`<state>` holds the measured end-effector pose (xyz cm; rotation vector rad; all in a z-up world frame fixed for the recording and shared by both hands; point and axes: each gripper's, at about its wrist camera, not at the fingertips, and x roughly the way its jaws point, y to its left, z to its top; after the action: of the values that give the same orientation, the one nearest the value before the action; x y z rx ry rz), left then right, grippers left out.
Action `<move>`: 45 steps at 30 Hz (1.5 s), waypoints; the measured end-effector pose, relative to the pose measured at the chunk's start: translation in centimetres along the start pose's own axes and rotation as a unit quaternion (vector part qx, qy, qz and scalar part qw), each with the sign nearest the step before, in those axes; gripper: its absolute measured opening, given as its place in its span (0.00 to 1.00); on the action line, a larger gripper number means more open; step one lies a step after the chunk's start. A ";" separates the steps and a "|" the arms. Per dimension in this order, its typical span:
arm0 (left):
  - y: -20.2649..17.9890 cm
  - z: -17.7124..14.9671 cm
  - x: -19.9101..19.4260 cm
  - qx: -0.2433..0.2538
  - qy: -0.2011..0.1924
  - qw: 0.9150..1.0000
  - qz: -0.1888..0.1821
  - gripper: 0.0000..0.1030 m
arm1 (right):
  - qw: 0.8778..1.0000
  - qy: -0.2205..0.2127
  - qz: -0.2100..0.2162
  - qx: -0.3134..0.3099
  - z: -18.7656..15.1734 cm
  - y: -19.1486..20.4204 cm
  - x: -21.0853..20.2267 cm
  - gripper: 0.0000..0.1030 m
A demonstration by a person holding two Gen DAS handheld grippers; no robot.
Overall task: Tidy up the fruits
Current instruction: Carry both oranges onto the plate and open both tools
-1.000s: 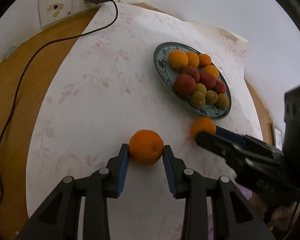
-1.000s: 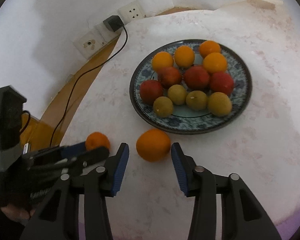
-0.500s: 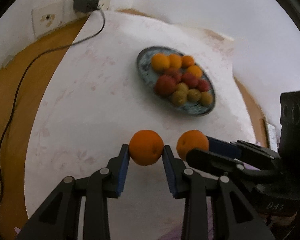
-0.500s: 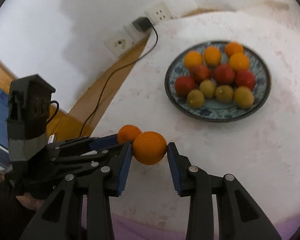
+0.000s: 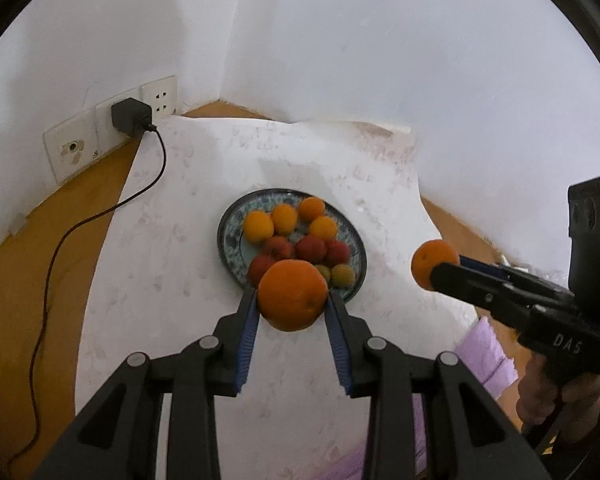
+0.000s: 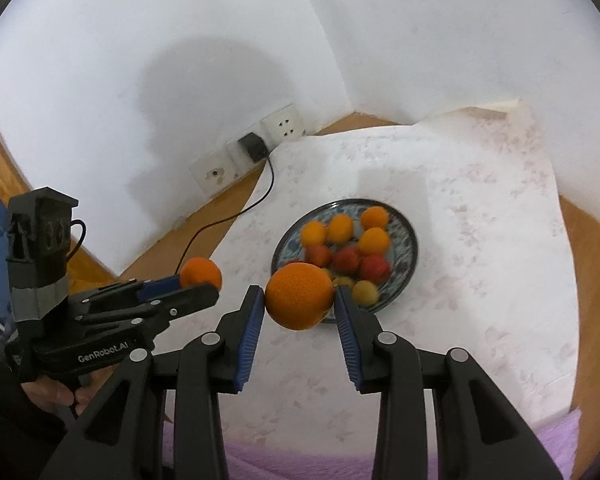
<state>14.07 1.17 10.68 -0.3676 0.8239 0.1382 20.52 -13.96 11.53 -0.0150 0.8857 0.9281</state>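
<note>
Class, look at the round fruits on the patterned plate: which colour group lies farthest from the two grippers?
The orange-yellow fruits, four of them along the far side of the plate. The red ones sit mid-plate; the yellow-green ones lie nearest.

White walls (image 5: 380, 60) meet in corner behind table (image 5: 40, 280). Table top orange-brown wood, mostly covered by white cloth (image 5: 172, 280) with faint pink floral print. Purple fabric (image 6: 560, 440) at near edge. Row of white wall sockets (image 5: 158, 96) low on left wall; black adapter (image 5: 129, 114) plugged in, black cable (image 5: 60, 248) trailing across wood. Soft rounded shadow (image 6: 204, 92) on wall above sockets.
</note>
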 end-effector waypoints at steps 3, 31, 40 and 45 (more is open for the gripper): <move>0.3 0.4 0.9 -0.008 0.006 1.000 -0.002 0.34 | 1.000 0.011 -0.002 0.005 0.2 -0.6 0.6 0.36; 4.8 4.8 13.0 -0.040 0.079 0.995 -0.050 0.34 | 0.996 0.080 0.030 0.028 5.6 -5.4 13.4 0.36; 4.9 5.8 14.0 -0.036 0.076 0.995 -0.046 0.34 | 0.996 0.078 0.023 0.037 5.4 -6.2 13.2 0.36; 6.0 5.4 12.6 -0.063 0.066 0.995 -0.036 0.39 | 0.996 0.066 0.016 0.061 6.0 -7.7 12.7 0.36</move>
<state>24.69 8.44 3.15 -0.5284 0.9346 0.0994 33.47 -7.85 4.35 0.0433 1.0667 0.9086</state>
